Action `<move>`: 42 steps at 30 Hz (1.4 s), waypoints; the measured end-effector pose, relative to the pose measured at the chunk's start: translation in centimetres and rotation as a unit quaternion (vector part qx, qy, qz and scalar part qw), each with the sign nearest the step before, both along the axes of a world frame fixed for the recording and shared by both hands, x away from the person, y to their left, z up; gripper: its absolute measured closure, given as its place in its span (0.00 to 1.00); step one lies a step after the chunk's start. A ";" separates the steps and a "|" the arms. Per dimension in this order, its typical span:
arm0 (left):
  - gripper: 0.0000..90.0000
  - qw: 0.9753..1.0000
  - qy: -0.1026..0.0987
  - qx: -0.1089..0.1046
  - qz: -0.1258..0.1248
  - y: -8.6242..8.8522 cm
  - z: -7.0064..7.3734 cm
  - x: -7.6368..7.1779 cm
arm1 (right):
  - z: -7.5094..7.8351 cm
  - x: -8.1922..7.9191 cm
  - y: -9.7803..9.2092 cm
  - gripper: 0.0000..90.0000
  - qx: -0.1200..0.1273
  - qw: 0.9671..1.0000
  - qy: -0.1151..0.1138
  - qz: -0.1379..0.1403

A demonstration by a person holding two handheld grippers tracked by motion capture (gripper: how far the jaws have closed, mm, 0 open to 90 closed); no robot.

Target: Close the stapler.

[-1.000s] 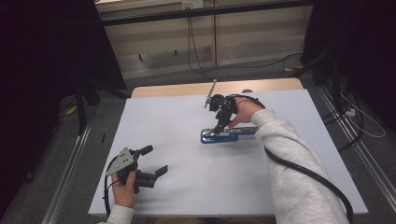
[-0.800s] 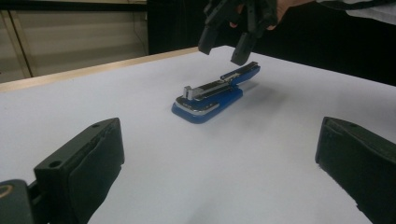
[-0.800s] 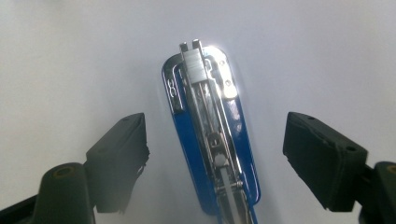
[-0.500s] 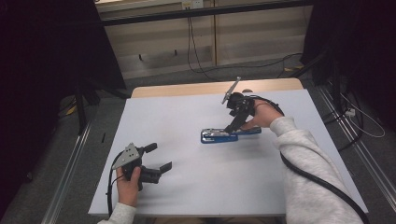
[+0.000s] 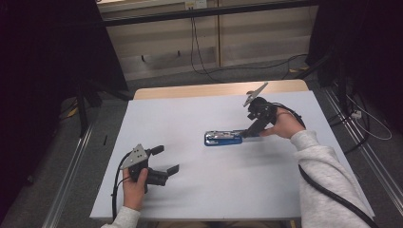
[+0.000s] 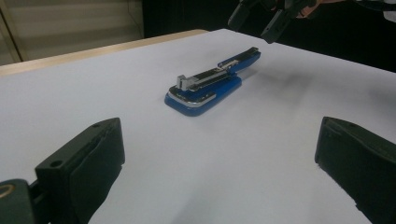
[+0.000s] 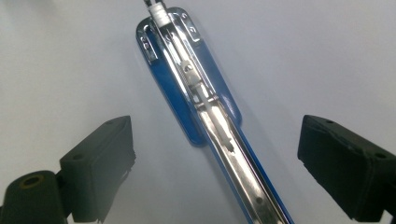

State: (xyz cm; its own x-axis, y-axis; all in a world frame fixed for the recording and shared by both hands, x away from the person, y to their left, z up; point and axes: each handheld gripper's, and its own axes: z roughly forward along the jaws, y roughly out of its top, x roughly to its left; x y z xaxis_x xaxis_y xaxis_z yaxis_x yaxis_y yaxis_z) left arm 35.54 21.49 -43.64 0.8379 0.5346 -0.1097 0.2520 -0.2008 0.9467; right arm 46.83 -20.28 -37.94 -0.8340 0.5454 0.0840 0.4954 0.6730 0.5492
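Note:
A blue stapler (image 5: 223, 138) lies swung open flat at the middle of the white tabletop (image 5: 199, 199). Its chrome staple channel (image 7: 205, 95) faces up. My right gripper (image 5: 251, 126) hovers open at the stapler's right end, jaws angled down toward it. In the right gripper view the jaws stand wide on either side of the stapler's long arm (image 7: 243, 177) without touching it. My left gripper (image 5: 167, 158) is open near the front left, empty, well short of the stapler (image 6: 210, 86). The right gripper (image 6: 271, 18) hangs above the stapler's far end in the left gripper view.
A wooden table edge (image 5: 214, 90) runs along the far side. Metal rails (image 5: 71, 166) flank the table on the floor, and cables (image 5: 361, 118) trail at the right. Dark curtains stand left and right.
The right gripper has moved rightward, from above the stapler's middle to its right end. The stapler has stayed put. The left gripper has shifted slightly.

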 end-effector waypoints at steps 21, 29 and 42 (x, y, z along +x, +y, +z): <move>0.02 0.999 0.023 0.020 0.010 -2.1 -0.2 1.6 | -1.1 -2.7 -3.7 0.08 0.017 0.997 -0.028 -0.067; 0.02 0.999 0.042 0.018 0.027 -3.1 -0.1 2.7 | -0.9 -3.5 -4.4 0.07 0.025 0.996 -0.039 -0.070; 0.04 0.997 0.060 0.034 0.038 -5.5 -0.5 4.6 | -1.2 -4.5 -5.8 0.15 0.031 0.995 -0.041 -0.083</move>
State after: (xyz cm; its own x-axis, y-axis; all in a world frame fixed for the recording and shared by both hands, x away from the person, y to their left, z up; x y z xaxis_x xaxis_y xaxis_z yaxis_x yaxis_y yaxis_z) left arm 40.18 16.03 -44.14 0.7781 0.6053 -0.1677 0.3789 -0.2396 0.8939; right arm 42.36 -26.09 -39.10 -0.7378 0.6726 0.0575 0.5497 0.5491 0.6296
